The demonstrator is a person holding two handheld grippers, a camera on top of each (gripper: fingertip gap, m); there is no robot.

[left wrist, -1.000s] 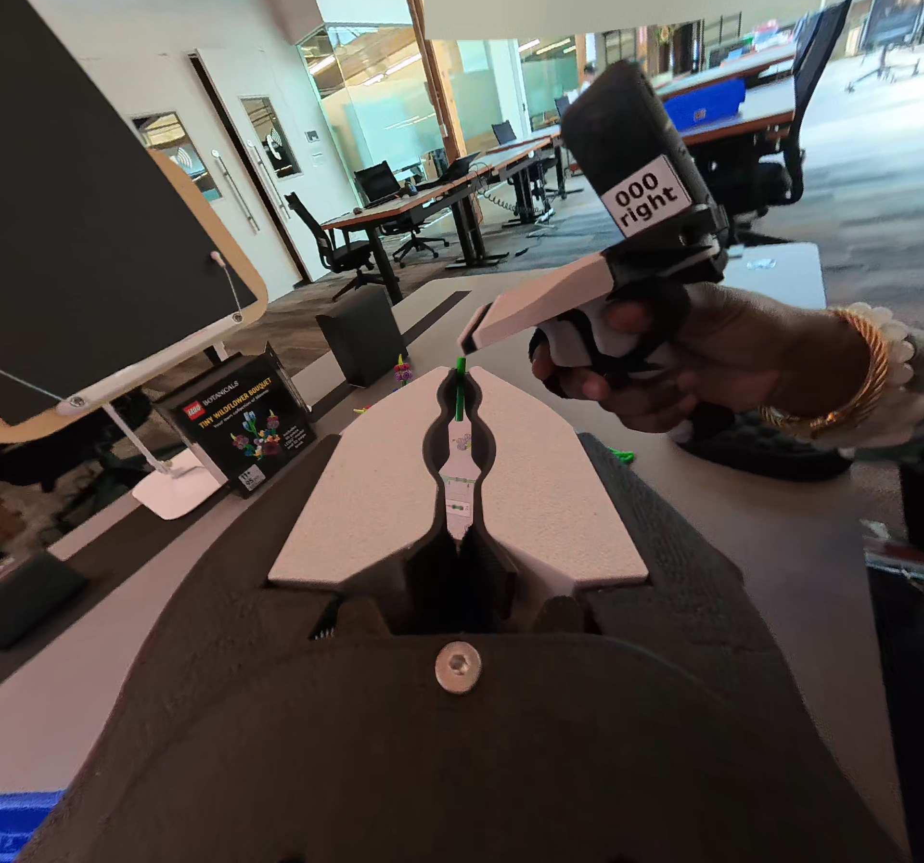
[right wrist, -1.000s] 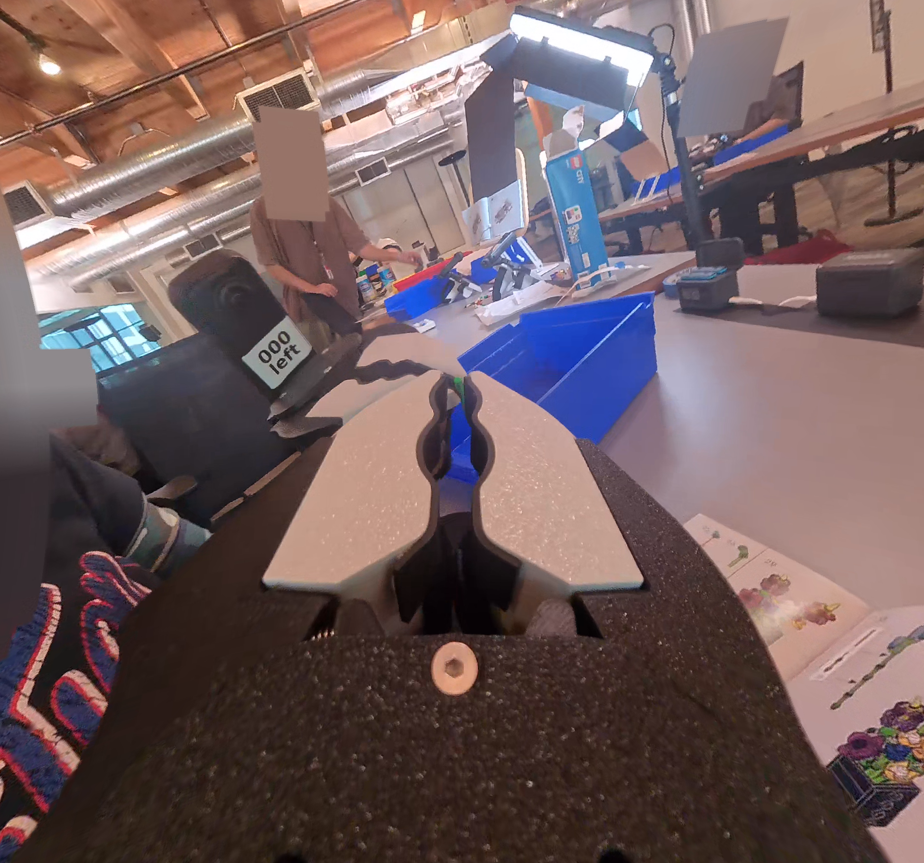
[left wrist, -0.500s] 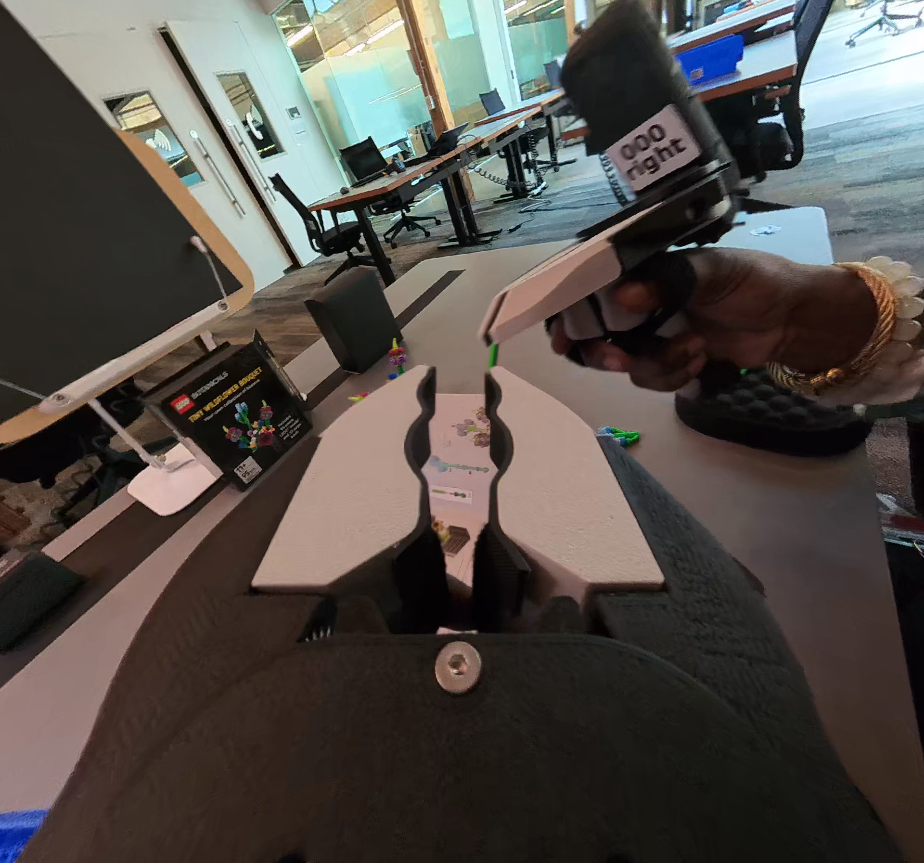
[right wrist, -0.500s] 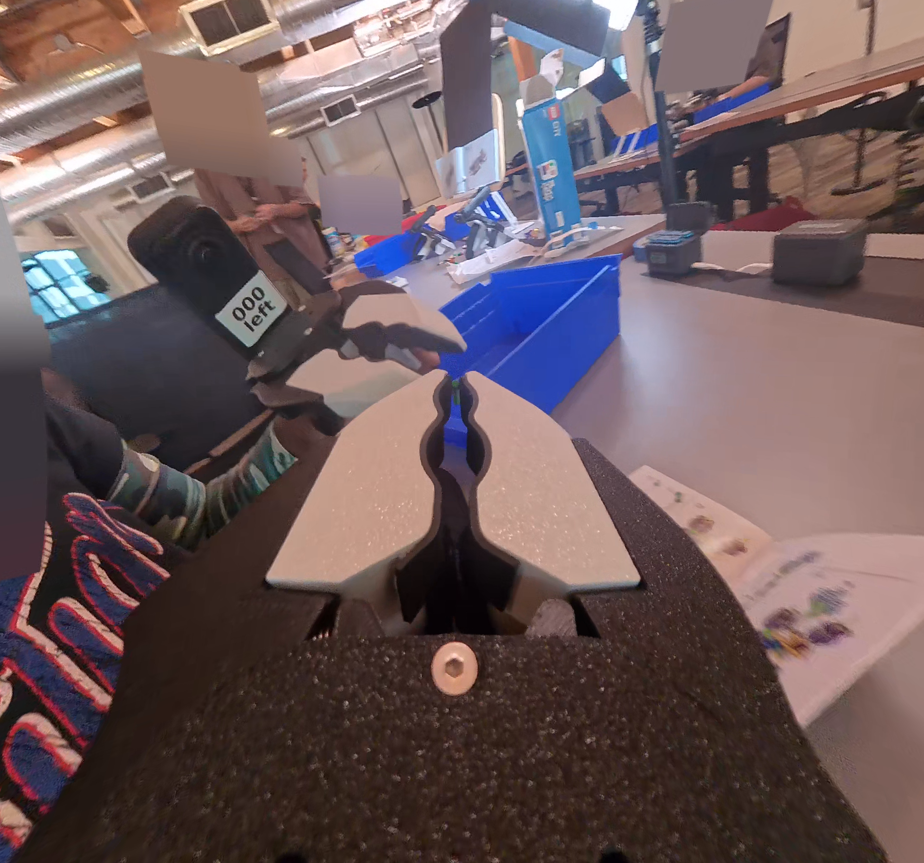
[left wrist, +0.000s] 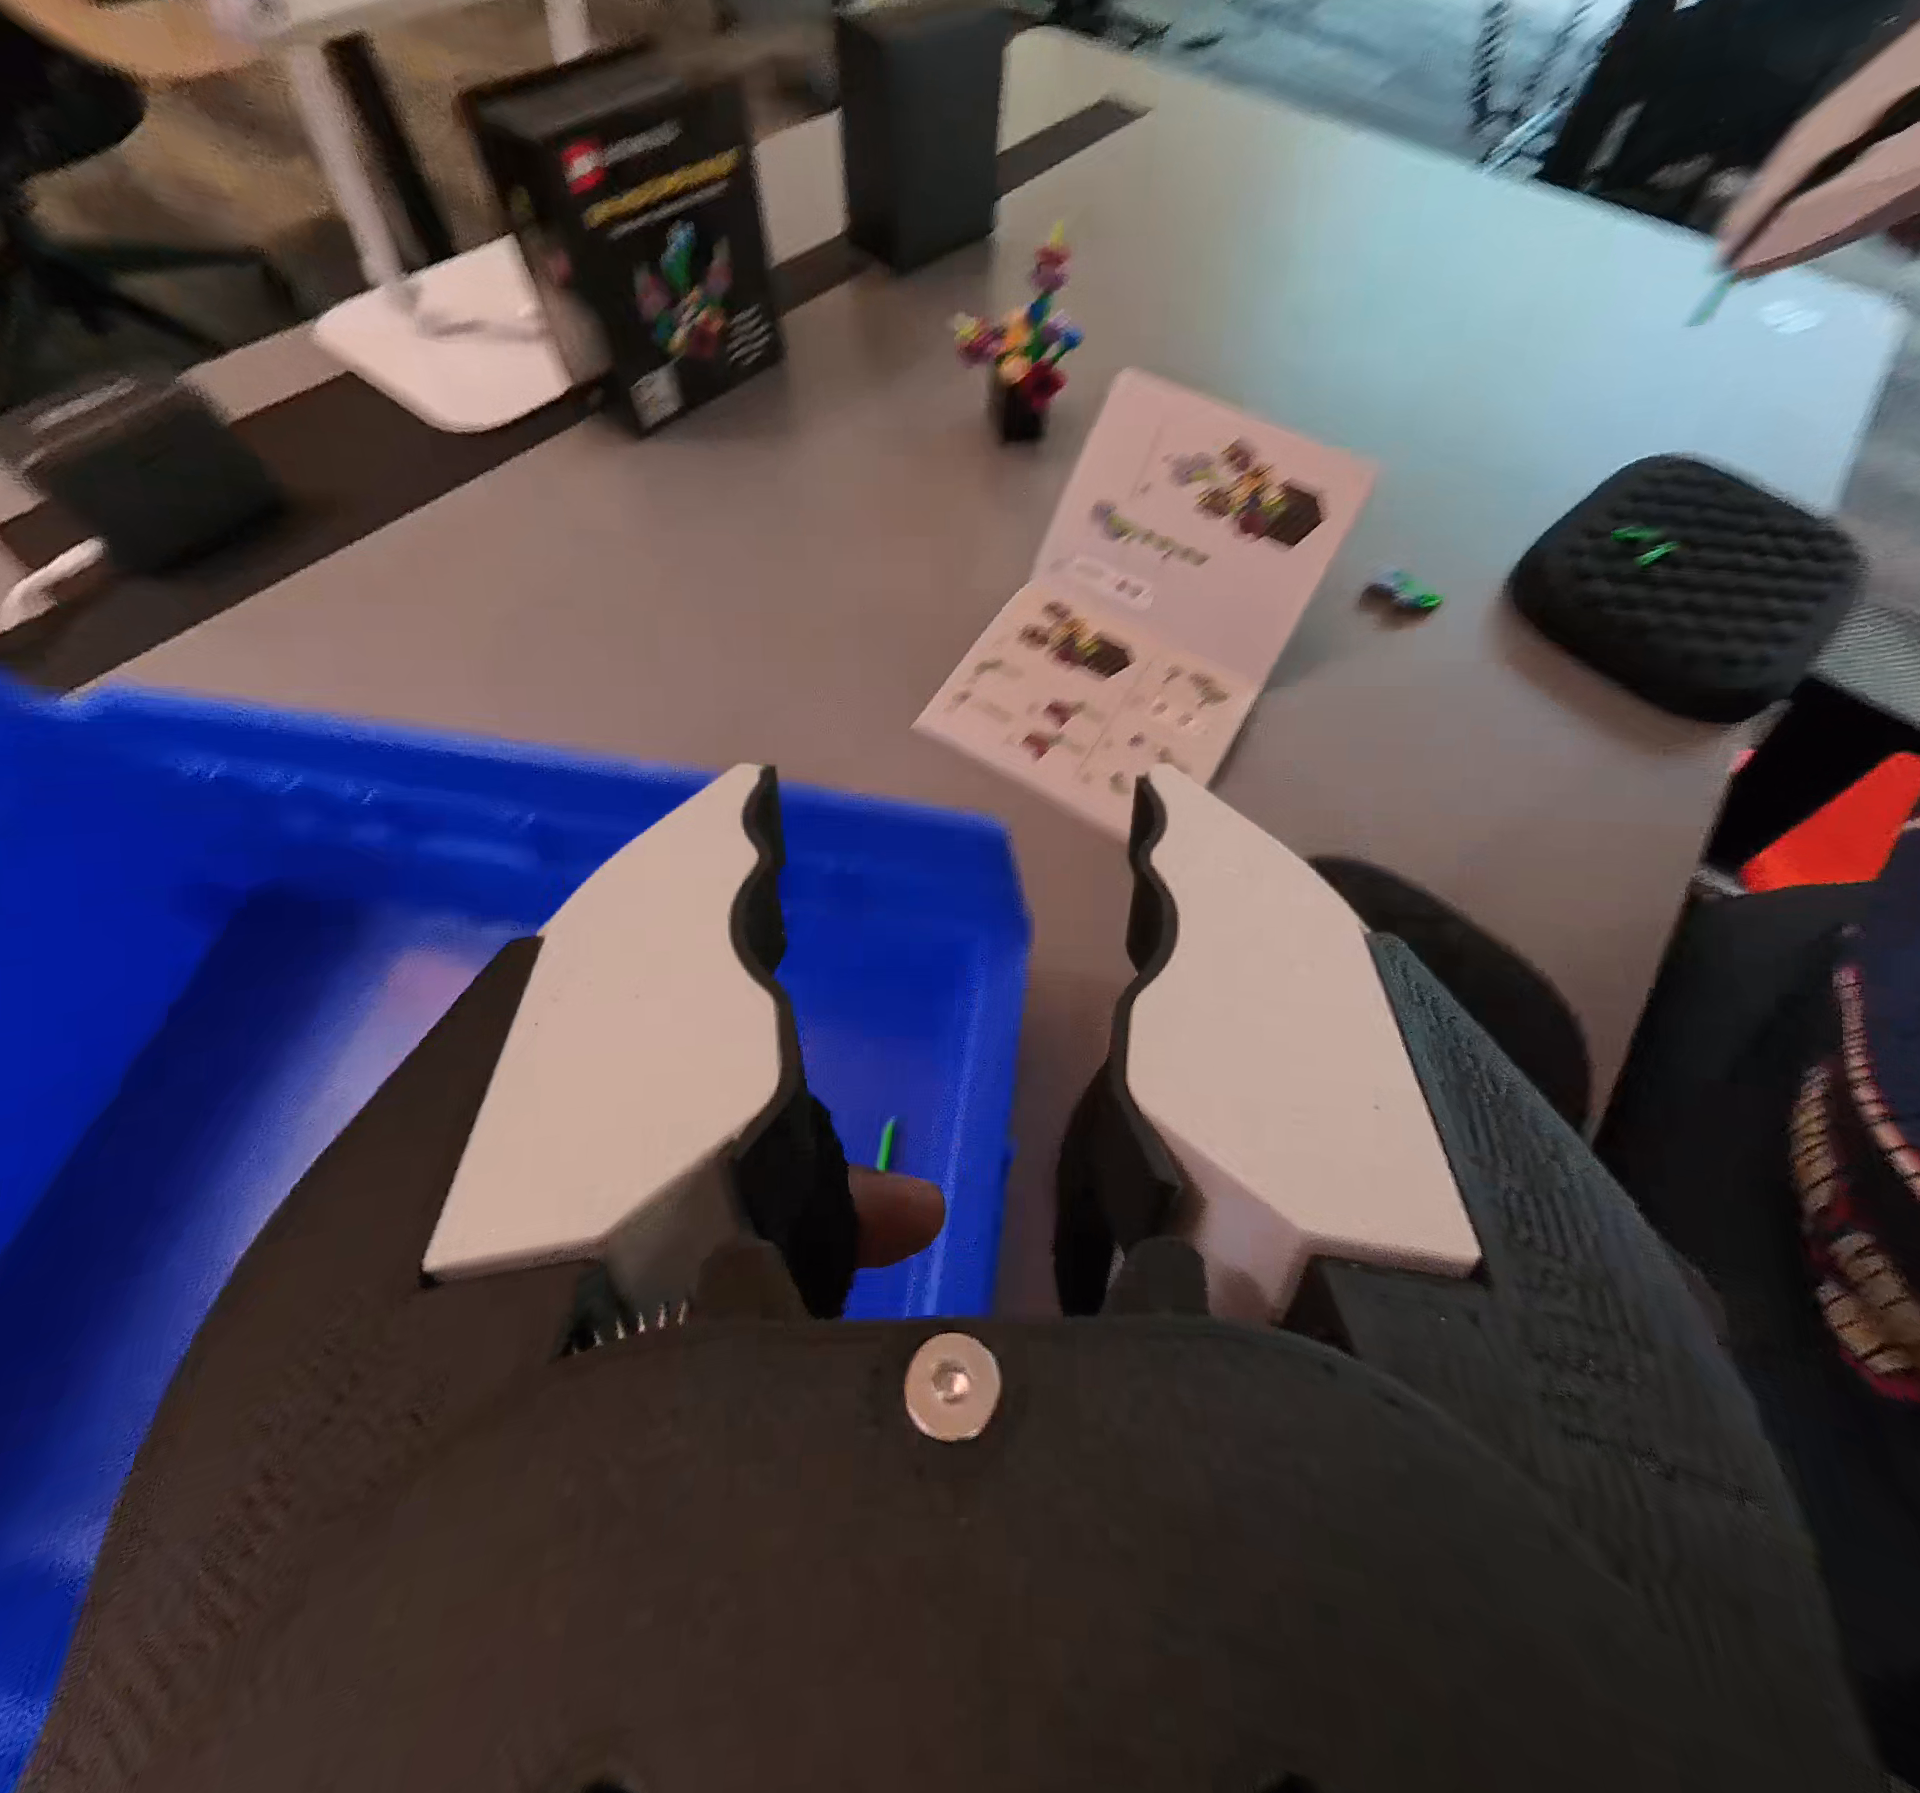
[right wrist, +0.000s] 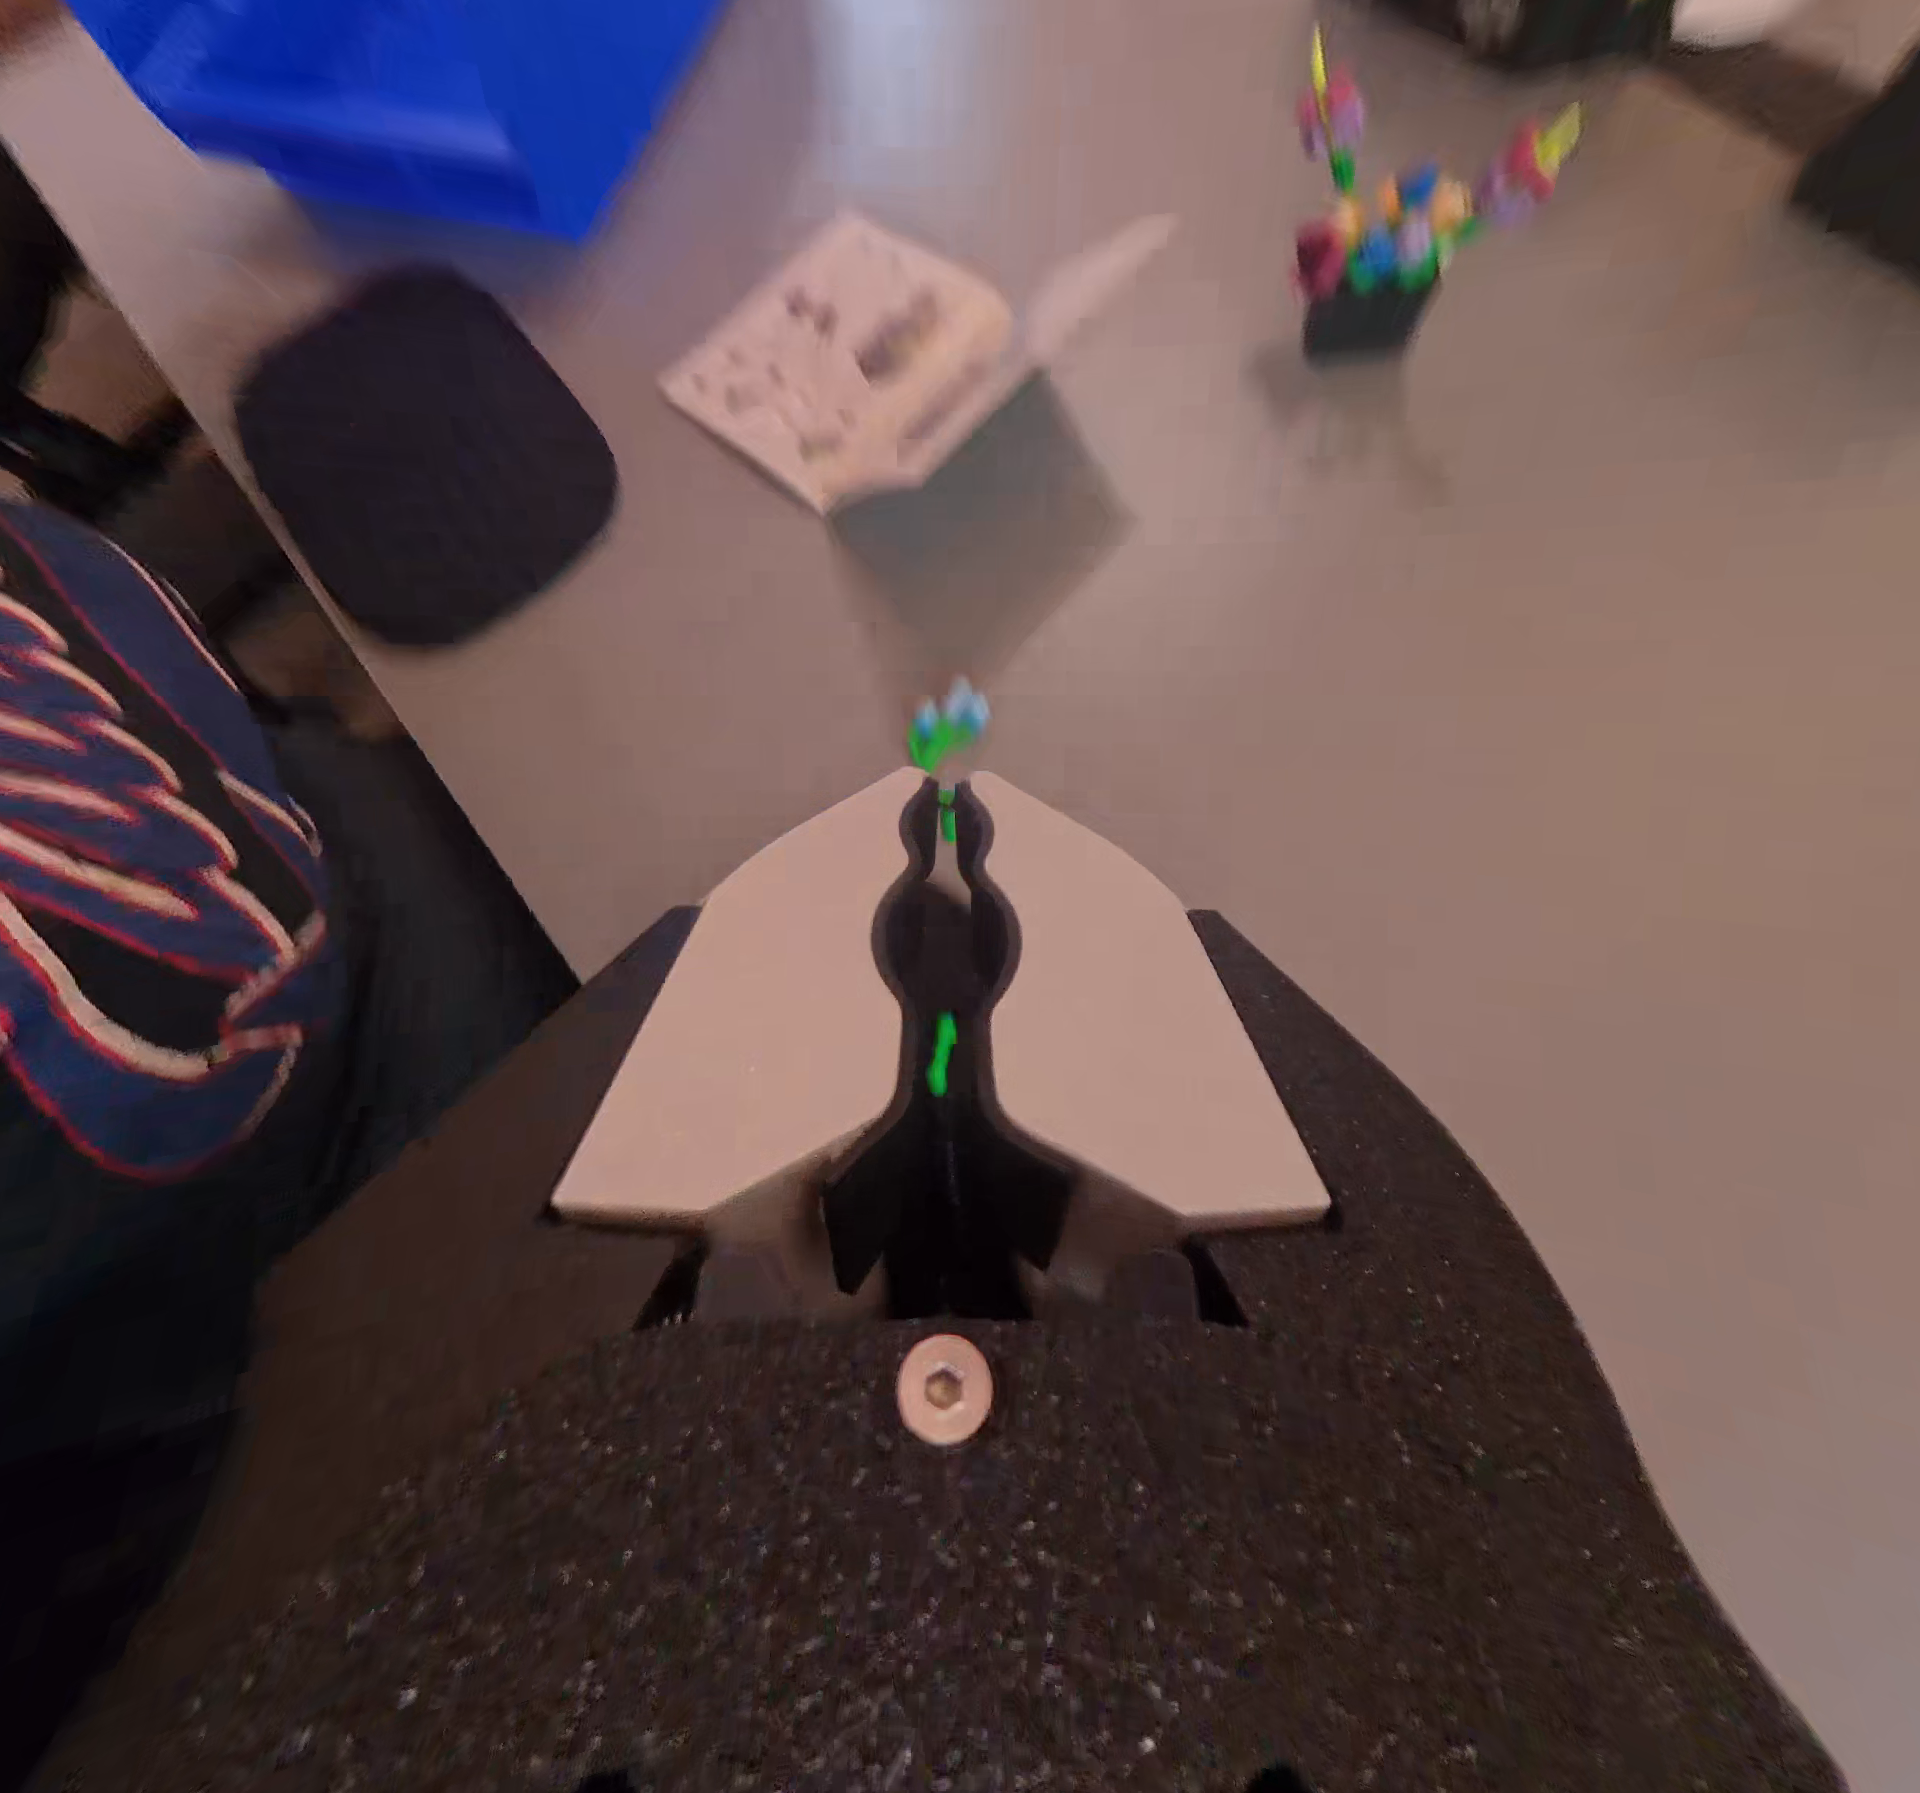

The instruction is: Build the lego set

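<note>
Right hand-held gripper (right wrist: 943, 787) clenched on a thin green stem (right wrist: 947, 813) with seemingly pale-blue buds, left hand-held gripper (left wrist: 951, 798) spread, empty, above tabletop (left wrist: 727, 580).

Print on the black box (left wrist: 665, 257) and booklet (left wrist: 1153, 590) is blurred, unreadable

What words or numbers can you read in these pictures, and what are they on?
Black box: a logo and yellow writing, too blurred to read.
Booklet: tiny print beside the drawings, too blurred to read.
Shirt: big red-edged shapes, maybe letters, cut off and unreadable.
So nothing can be quoted.
</note>
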